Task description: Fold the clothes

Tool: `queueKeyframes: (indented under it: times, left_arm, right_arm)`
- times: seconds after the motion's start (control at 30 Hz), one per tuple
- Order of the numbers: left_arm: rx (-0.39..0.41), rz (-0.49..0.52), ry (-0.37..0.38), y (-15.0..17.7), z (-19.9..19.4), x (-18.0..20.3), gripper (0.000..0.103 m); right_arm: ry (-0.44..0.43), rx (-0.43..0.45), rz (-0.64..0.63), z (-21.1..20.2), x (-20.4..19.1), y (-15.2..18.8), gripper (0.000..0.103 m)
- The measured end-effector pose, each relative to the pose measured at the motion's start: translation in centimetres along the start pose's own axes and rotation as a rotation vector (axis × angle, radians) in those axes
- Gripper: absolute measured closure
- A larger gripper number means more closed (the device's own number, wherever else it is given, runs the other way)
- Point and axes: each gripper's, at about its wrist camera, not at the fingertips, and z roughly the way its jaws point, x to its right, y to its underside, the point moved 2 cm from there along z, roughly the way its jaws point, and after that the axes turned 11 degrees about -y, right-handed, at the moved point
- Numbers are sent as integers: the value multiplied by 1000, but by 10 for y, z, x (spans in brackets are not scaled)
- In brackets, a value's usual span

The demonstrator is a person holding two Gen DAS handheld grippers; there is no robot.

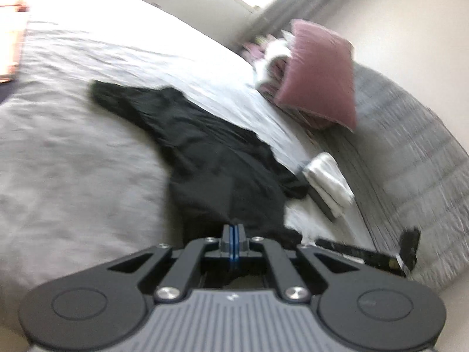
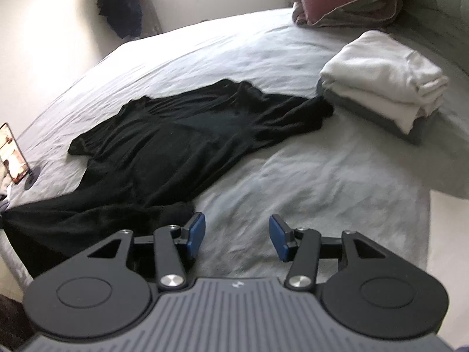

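While the crumpled black cloth garment point(image 2: 176, 143) lies on the grey bed sheet point(image 2: 322, 176), both grippers are near.
Left gripper point(image 1: 233, 234) pinches garment's edge w/ fingers pressed together; right gripper point(image 2: 236, 234) spread wide, holds nothing.

Blurred left view, garment edges hidden

The left wrist view is motion-smeared: beyond the crumpled black fabric garment point(image 1: 205, 152), the dusty-pink velvet cushion point(image 1: 316, 70) hides a white-and-mauve heap too blurred to identify. In the right view, that garment's point(image 2: 164, 146) near hem disappears behind the gripper body, and the small lit phone screen point(image 2: 11, 152) left of it is cropped and illegible.
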Motion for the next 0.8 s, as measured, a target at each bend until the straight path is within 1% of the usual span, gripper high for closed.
queueKeyframes:
  times: [0.07,0.17,0.4,0.47,0.5,0.57,0.63,0.7,0.73,0.8]
  left_arm:
    - [19,-37,-23,-2,-8,-13,102]
    - [27,-63,-48,1,-2,-26,102]
    - [45,-122,-106,6,11,-57,102]
    - [49,-140,-121,8,15,-65,98]
    - [50,-160,-116,11,20,-70,89]
    - [40,-186,-113,16,31,-80,76]
    - [11,-188,-127,20,38,-82,75]
    - [-15,-148,-129,21,44,-80,69]
    - [-17,-127,-131,22,47,-79,69]
    - [-24,-89,-137,26,51,-76,68]
  right_arm:
    - [-10,-16,5,3,-2,3,50]
    - [-31,-39,30,8,-2,7,50]
    - [-108,-69,156,21,3,7,50]
    - [-133,-71,201,25,4,5,50]
    - [-147,-73,221,27,4,4,50]
    - [-178,-78,259,30,4,2,50]
    - [-212,-86,297,34,3,0,50]
    - [-246,-95,320,38,0,-1,50]
    - [-261,-101,330,40,-2,-1,50]
    - [-292,-124,341,45,-9,1,55]
